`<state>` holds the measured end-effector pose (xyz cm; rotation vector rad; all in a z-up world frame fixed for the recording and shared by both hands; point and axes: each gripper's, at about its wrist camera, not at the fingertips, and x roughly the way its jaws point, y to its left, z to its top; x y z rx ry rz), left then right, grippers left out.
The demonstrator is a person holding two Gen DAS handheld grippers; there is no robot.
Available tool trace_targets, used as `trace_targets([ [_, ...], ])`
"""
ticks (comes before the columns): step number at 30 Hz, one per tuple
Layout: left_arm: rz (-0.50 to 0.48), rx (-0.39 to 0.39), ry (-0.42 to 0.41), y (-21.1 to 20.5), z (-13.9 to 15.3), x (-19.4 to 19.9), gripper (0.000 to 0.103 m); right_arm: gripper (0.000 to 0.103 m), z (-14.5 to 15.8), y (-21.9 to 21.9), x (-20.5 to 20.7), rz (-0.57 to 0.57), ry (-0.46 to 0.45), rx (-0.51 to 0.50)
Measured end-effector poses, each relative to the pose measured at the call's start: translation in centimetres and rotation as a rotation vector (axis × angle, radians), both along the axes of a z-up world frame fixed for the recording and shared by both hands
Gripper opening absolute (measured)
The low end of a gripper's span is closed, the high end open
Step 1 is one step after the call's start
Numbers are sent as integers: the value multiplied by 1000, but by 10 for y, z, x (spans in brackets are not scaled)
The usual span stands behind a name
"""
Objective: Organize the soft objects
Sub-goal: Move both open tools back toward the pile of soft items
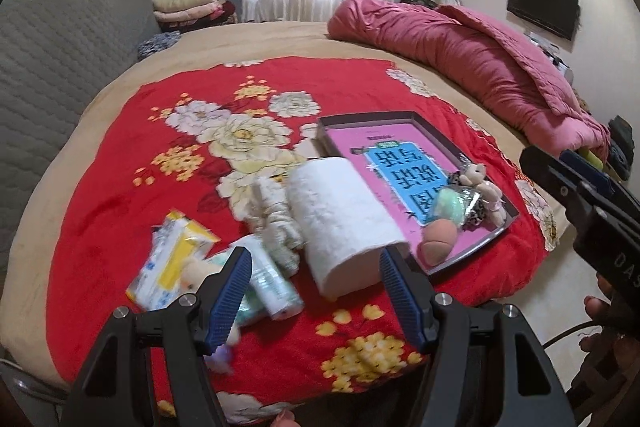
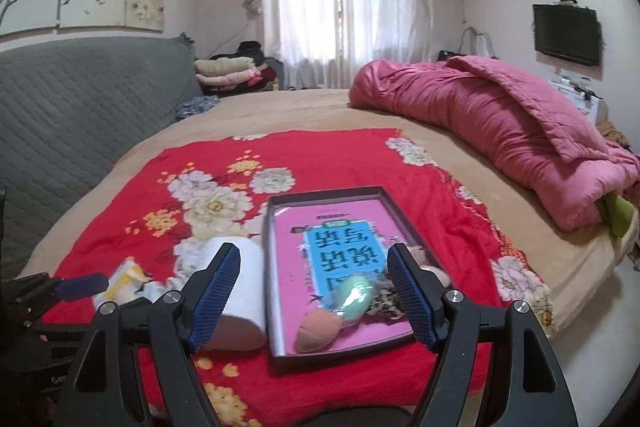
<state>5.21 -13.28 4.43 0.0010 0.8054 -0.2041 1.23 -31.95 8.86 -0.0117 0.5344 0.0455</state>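
Four soft toys (image 1: 472, 201) in one tray (image 1: 368, 118)

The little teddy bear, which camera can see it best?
The left wrist view. There the teddy bear sits in plain sight in the near right corner of the tray. In the right wrist view, a blue finger hides most of it, leaving only a blurry bit.

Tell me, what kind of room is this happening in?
Most likely a bedroom in someone's home. A large bed fills the view, with a rolled-up pink quilt lying on it, a padded grey headboard along one side, and a curtained window and wall-mounted television beyond.
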Motion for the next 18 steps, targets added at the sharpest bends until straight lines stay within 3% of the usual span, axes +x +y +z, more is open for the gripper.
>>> trace_targets([
  [18,187,-40,14,103,2,-20,66,77,-5,86,-16,253,63,-8],
])
